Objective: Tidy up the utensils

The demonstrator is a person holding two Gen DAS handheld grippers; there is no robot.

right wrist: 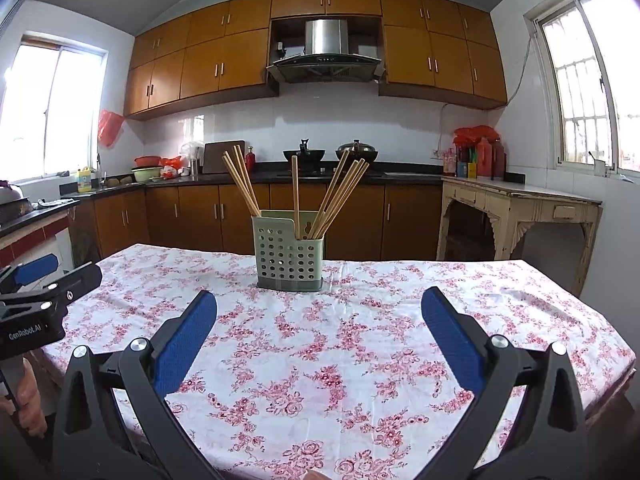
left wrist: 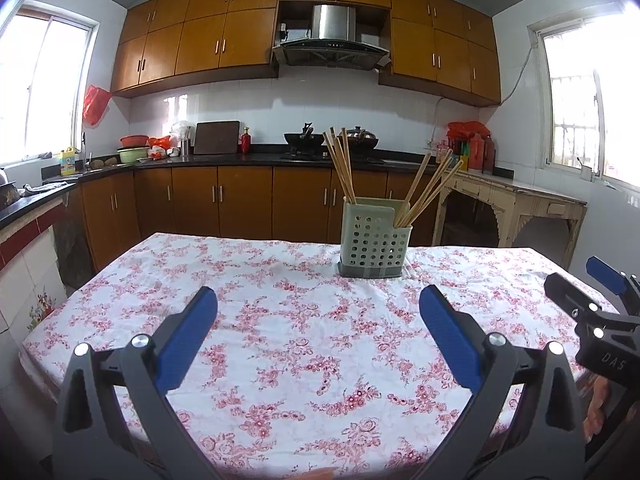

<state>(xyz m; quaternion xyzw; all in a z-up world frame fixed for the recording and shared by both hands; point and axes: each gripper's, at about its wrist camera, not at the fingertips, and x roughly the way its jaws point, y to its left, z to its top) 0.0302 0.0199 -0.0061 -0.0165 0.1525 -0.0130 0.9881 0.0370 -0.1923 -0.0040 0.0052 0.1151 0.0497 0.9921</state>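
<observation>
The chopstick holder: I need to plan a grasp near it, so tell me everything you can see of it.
The chopstick holder is a pale green, plastic-looking caddy with rows of round holes in its front wall, seated in a darker grey base. It stands upright on the floral tablecloth, toward the table's far side. Wooden chopsticks lean out of it in separate clusters, left and right, with one nearly upright between them. Neither gripper touches it.

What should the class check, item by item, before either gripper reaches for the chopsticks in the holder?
1. Left gripper open: ok.
2. Right gripper open: ok.
3. Chopstick holder upright on the floral tablecloth: ok.
4. Chopsticks all inside the holder, none loose on the cloth: ok.
5. Chopsticks grouped neatly: not ok, they splay in separate bunches.
6. Path to the holder free: ok.
</observation>
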